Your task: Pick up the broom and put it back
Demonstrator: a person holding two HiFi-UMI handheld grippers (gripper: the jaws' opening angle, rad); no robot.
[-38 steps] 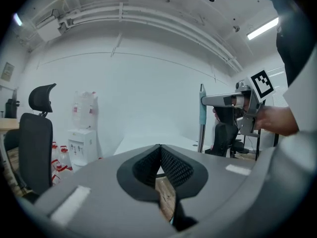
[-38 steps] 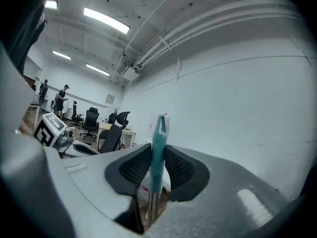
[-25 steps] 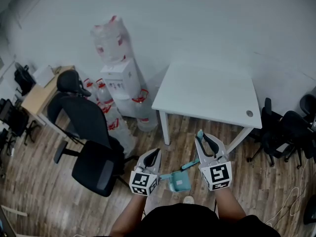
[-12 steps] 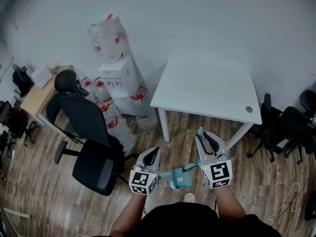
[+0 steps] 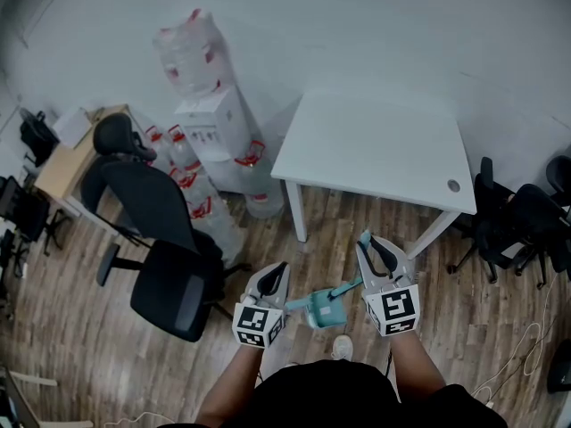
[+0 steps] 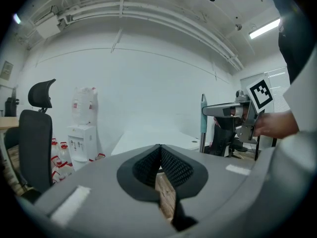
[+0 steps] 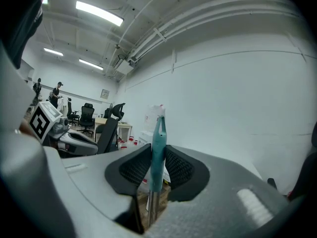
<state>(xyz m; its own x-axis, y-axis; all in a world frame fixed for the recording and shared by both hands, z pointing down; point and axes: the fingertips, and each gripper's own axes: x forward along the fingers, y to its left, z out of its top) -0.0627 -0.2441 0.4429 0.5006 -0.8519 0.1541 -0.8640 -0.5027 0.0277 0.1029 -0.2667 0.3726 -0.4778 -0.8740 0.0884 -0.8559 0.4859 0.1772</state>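
The broom has a teal handle [image 5: 363,238] and a teal head [image 5: 321,308] low by the person's feet. My right gripper [image 5: 370,246] is shut on the teal grip [image 7: 158,138], which stands upright between its pads, with the metal shaft [image 7: 151,207] below them. My left gripper [image 5: 278,272] hangs to the left of the broom head, apart from it. Its pads [image 6: 171,165] meet at the top with nothing between them. The left gripper view shows the right gripper [image 6: 233,110] and the broom handle [image 6: 203,120] off to the right.
A white table [image 5: 375,163] stands just ahead against the wall. Left of it are a water dispenser [image 5: 214,123] with spare bottles [image 5: 192,208] and a black office chair [image 5: 165,257]. More black chairs [image 5: 517,230] stand at the right, and a wooden desk [image 5: 62,163] at the far left.
My right gripper has sunk a little with the broom still in it. The left gripper has hardly moved. The head view has shifted slightly.
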